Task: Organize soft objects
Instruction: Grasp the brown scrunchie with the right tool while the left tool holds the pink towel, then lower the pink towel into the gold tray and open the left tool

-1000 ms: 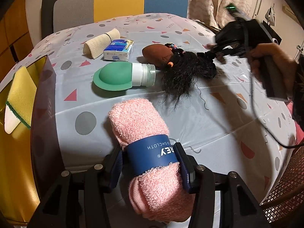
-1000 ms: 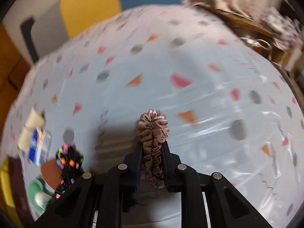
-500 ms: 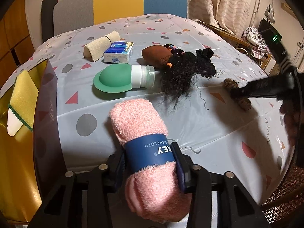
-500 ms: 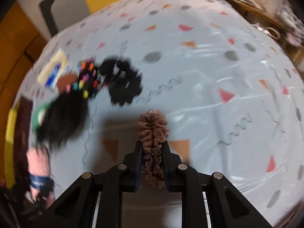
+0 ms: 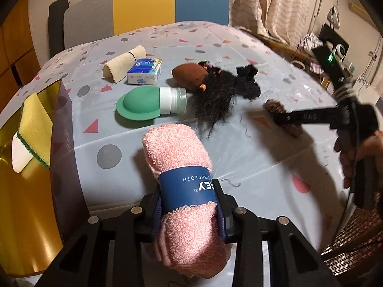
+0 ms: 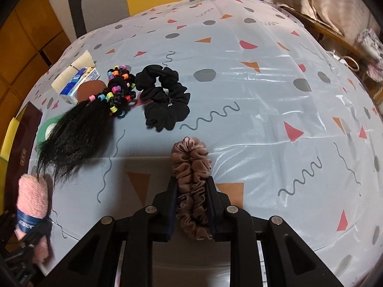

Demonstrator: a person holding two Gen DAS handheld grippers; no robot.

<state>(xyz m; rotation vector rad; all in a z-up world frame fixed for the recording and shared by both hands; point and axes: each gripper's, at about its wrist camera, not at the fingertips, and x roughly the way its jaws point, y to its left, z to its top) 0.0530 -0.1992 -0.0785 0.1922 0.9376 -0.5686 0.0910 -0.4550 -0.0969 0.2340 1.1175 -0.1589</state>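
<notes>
Two soft loads are in hand. Just right of the gold box (image 5: 31,191) (a sponge leans inside), the left gripper (image 5: 189,205) is clamped on the rolled pink dishcloth (image 5: 177,165) at its paper band, which looks the firmest hold on something so squashy. Further right, past the black scrunchie (image 6: 165,98), the right gripper (image 6: 191,205) pinches the light, slippery-looking brown scrunchie (image 6: 191,167) over open table (image 6: 275,110).

Pink towel (image 5: 177,157), brown scrunchie (image 6: 191,165)
</notes>
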